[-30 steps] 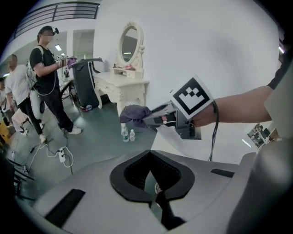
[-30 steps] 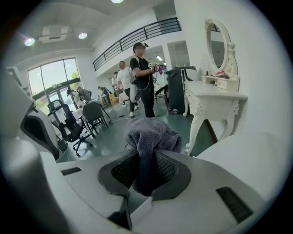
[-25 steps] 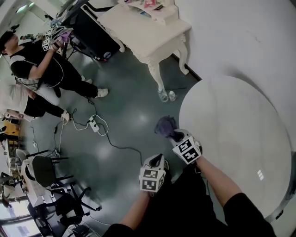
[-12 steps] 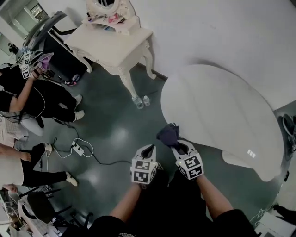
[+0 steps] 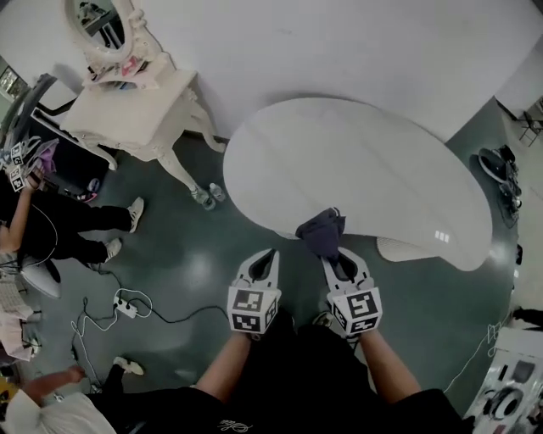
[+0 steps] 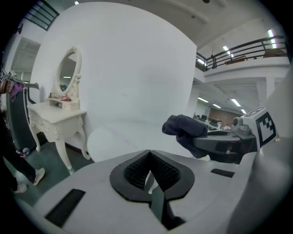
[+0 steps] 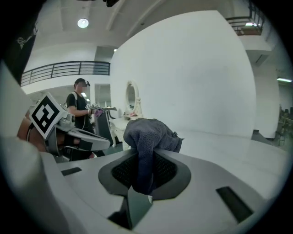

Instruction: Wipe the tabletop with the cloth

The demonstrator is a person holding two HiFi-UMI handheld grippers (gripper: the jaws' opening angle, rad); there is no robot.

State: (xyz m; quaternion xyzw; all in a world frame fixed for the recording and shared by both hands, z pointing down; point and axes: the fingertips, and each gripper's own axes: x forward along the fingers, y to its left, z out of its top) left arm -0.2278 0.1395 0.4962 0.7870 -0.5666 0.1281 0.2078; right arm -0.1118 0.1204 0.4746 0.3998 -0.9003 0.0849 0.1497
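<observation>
A dark blue-grey cloth (image 5: 321, 231) is bunched in my right gripper (image 5: 337, 254), whose jaws are shut on it; it hangs at the near edge of the round white tabletop (image 5: 356, 161). In the right gripper view the cloth (image 7: 149, 137) rises from between the jaws of the right gripper (image 7: 142, 183). My left gripper (image 5: 265, 258) is over the floor just left of the table, shut with nothing held. In the left gripper view the left gripper (image 6: 150, 176) has its jaws together, with the cloth (image 6: 185, 129) to its right.
An ornate white dressing table (image 5: 136, 110) with an oval mirror (image 5: 100, 25) stands to the left. A person in black (image 5: 38, 212) with grippers stands at far left. A power strip and cable (image 5: 127, 307) lie on the green floor. A white wall runs behind the table.
The view has swung so the round table is now straight ahead. Both grippers moved toward its near edge, the right one still carrying the cloth.
</observation>
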